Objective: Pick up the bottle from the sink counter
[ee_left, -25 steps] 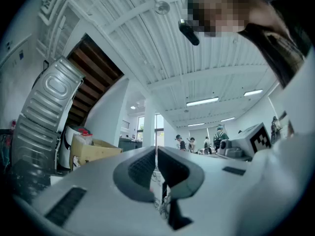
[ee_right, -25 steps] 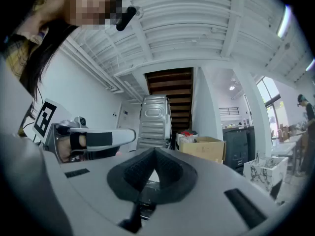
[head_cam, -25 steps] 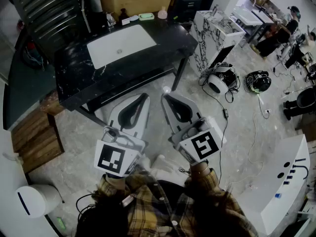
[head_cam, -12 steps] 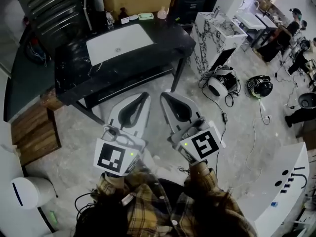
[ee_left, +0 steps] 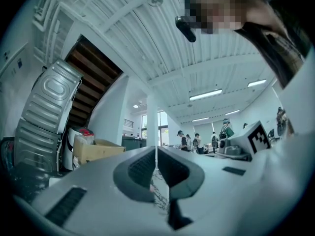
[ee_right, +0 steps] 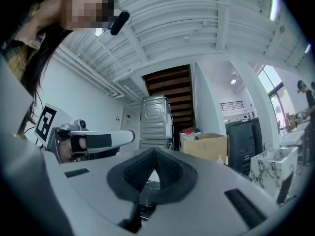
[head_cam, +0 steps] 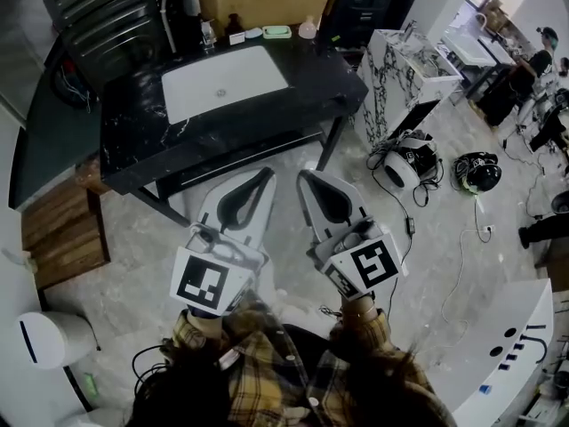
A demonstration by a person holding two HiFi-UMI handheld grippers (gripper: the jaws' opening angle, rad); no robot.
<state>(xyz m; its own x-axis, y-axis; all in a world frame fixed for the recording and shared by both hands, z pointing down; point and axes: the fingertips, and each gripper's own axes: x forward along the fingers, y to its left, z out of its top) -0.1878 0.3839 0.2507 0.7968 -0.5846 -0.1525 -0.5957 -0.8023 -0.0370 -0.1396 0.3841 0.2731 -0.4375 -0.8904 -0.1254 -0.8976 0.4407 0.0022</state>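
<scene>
Left gripper [head_cam: 268, 173] and right gripper [head_cam: 303, 175] hover side by side above the floor, short of the black sink counter [head_cam: 133, 140]; both pairs of jaws are pressed together, holding nothing; a small dark bottle [head_cam: 234, 23] stands behind the white basin [head_cam: 222, 78], well apart from both

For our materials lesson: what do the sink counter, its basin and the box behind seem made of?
Sink counter: likely polished black marble or imitation, dark with thin white veins. Basin: probably glazed white ceramic, smooth and even. Box: cardboard, by its matte tan walls.
</scene>
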